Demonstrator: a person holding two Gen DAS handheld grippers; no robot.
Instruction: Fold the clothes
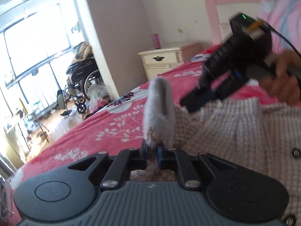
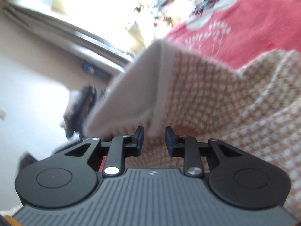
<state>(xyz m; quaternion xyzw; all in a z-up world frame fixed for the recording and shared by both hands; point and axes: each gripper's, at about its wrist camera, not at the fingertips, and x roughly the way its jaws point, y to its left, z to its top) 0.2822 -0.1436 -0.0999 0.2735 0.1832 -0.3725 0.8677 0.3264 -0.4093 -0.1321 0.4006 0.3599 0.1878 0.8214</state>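
Note:
A beige and white checked knit cardigan (image 1: 235,128) with dark buttons lies on the pink flowered bedspread (image 1: 116,124). My left gripper (image 1: 152,150) is shut on its fuzzy grey-white cuff (image 1: 160,101), which stands up between the fingers. My right gripper (image 1: 188,105), held in a hand, shows in the left wrist view at the upper right with its tips at the garment's edge. In the right wrist view the right gripper (image 2: 153,141) has a gap between its pads, with the white-trimmed edge (image 2: 135,94) of the cardigan (image 2: 235,113) running into that gap. Whether the pads press it is unclear.
A cream nightstand (image 1: 161,60) with a pink cup (image 1: 156,41) stands beside the bed near the pink headboard (image 1: 235,0). A wheelchair (image 1: 84,79) and floor clutter sit by the window at left. The bedspread (image 2: 244,18) also fills the upper right of the right wrist view.

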